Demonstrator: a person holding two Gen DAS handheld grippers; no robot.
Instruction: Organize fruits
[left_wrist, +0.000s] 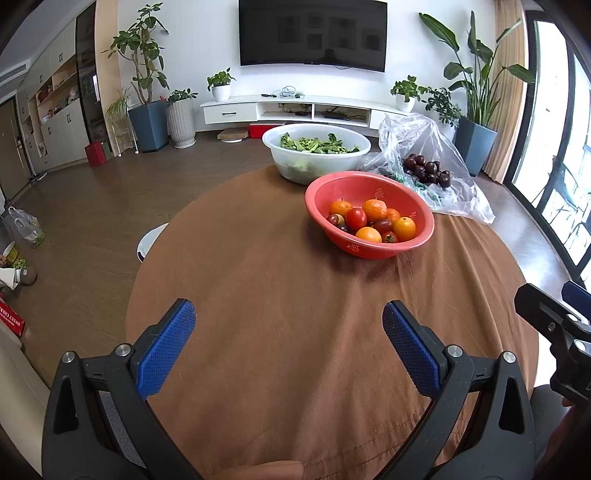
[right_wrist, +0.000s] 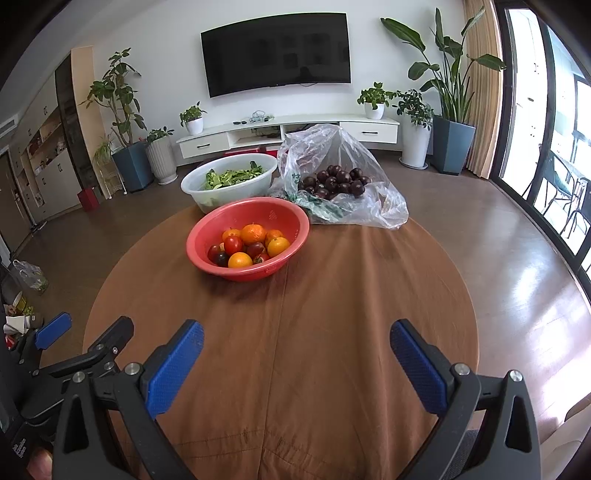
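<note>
A red colander bowl sits on the round table with its brown cloth; it holds oranges, red tomatoes and dark fruits. Behind it to the right lies an open clear plastic bag with several dark plums. My left gripper is open over the near cloth, holding nothing. My right gripper is open too, also short of the bowl. Each gripper shows at the edge of the other's view.
A white basin of green leaves stands behind the red bowl. A white round object shows at the table's left edge. Beyond are a wooden floor, potted plants, a TV cabinet and glass doors at right.
</note>
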